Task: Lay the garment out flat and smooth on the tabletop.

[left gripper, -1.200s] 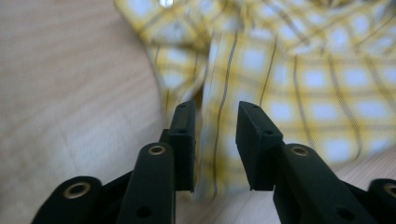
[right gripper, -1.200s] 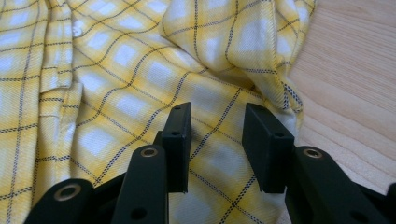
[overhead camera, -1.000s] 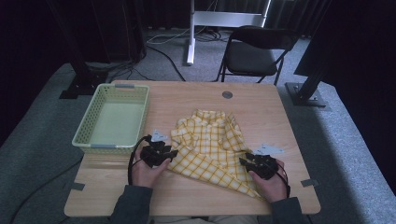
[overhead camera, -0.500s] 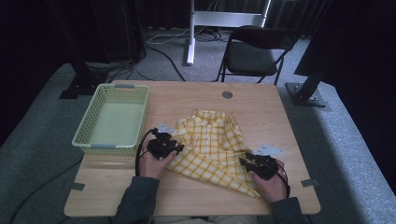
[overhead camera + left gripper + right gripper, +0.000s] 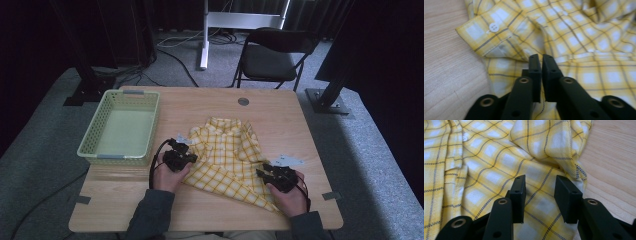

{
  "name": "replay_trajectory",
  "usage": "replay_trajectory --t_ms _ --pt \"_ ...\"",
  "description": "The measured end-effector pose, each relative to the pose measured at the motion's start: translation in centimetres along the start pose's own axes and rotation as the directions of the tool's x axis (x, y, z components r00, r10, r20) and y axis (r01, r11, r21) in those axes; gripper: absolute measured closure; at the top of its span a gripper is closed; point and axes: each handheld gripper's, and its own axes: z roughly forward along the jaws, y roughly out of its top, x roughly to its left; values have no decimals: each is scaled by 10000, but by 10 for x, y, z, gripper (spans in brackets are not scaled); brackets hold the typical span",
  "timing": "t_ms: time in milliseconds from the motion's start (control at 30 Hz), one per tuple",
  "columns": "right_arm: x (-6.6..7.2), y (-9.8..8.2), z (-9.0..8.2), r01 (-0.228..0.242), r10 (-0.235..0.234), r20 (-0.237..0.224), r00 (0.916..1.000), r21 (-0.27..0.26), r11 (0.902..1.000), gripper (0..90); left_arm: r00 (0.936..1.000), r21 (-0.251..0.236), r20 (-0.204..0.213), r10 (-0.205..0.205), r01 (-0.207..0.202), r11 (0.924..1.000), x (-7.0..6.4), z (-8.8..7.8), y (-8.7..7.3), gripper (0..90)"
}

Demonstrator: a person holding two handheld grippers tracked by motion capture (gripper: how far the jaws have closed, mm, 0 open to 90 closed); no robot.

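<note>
We have the yellow checked shirt (image 5: 227,160) lying crumpled at the centre of the frame, its long axis running from the collar at upper middle down to the hem at lower right. Our left gripper (image 5: 181,156) sits at the shirt's left edge; its jaws have just closed, nearly meeting at the cloth by the buttoned cuff (image 5: 489,28), though we cannot tell whether fabric is pinched. Our right gripper (image 5: 274,176) rests on the lower-right hem, jaws parted over flat cloth.
</note>
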Motion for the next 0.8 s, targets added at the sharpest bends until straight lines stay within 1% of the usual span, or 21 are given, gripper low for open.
replay_trajectory --t_ms 100,333,467,633,800 --pt "0 0 0 3 -3 1 10000 -2 10000 608 9998 -146 -21 192 -193 9997 -4 -6 -1 887" --pt "0 0 0 1 -1 2 10000 -3 10000 608 9995 -492 -1 330 -329 9982 -11 -17 -11 887" --pt "0 0 0 5 -5 7 10000 -2 10000 608 9993 -599 67 368 -364 9975 -13 -22 -18 887" --pt "0 0 0 9 -9 17 10000 -2 10000 607 9989 -877 332 329 -299 9957 -18 -31 -30 887" --pt "0 0 0 13 -13 29 10000 -5 10000 606 9981 -1036 548 272 -214 9944 -22 -38 -45 887"
